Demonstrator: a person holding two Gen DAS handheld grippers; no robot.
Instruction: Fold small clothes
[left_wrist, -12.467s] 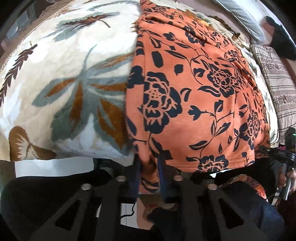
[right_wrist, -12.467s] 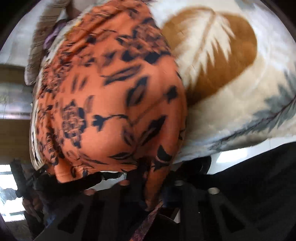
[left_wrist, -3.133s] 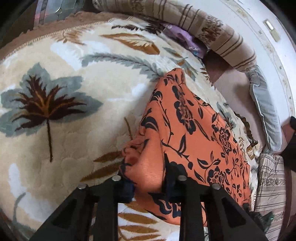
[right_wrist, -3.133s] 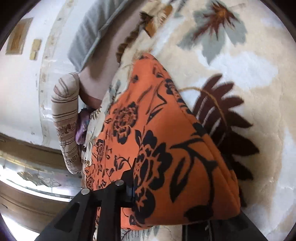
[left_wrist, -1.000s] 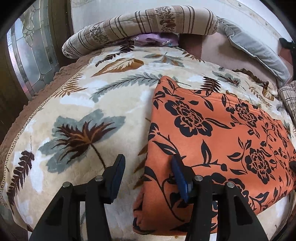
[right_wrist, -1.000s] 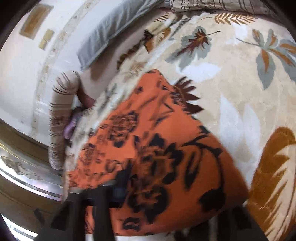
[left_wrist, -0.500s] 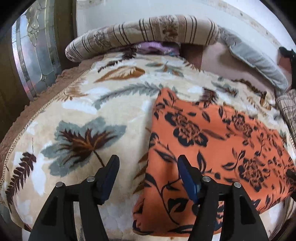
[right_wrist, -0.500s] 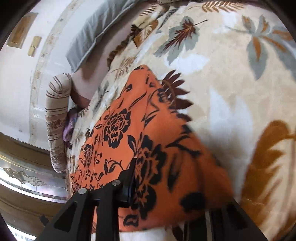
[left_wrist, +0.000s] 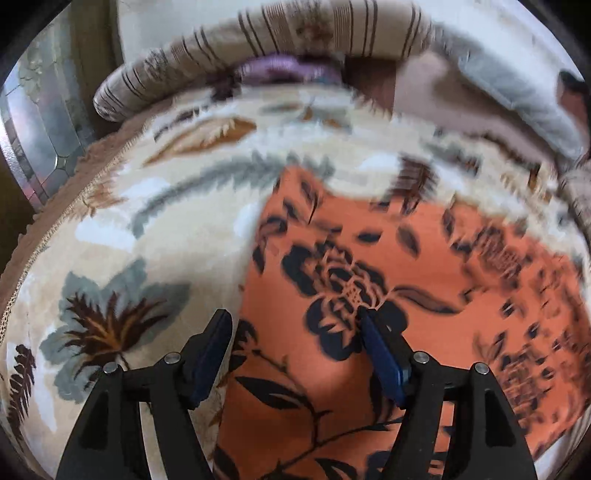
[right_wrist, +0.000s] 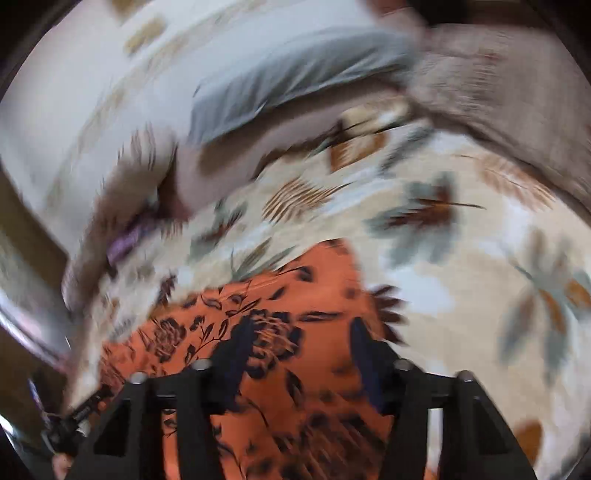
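While both frames are smeared by motion, the orange floral garment (left_wrist: 388, 280) reads clearly enough — it lies folded flat on the leaf-patterned plush blanket (left_wrist: 155, 206), just ahead of and beneath both claws. The left gripper (left_wrist: 295, 328) has its jaws spread wide, having just been opening; nothing is pinched between them. Its right finger (left_wrist: 380, 354) hangs over the garment's big black flower, while its left finger (left_wrist: 210, 350) hangs over bare blanket just past the garment's left edge, so that edge runs up between the two. The right gripper (right_wrist: 303, 343) stands moderately open — its jaws too have just been opening — and holds nothing; the garment (right_wrist: 306, 354) fills the space below and between its fingers, its right edge just beyond the right finger (right_wrist: 365, 358). Far ahead of the claws, a striped bolster (left_wrist: 280, 40) and a grey pillow (right_wrist: 280, 92) sit at the head of the bed.
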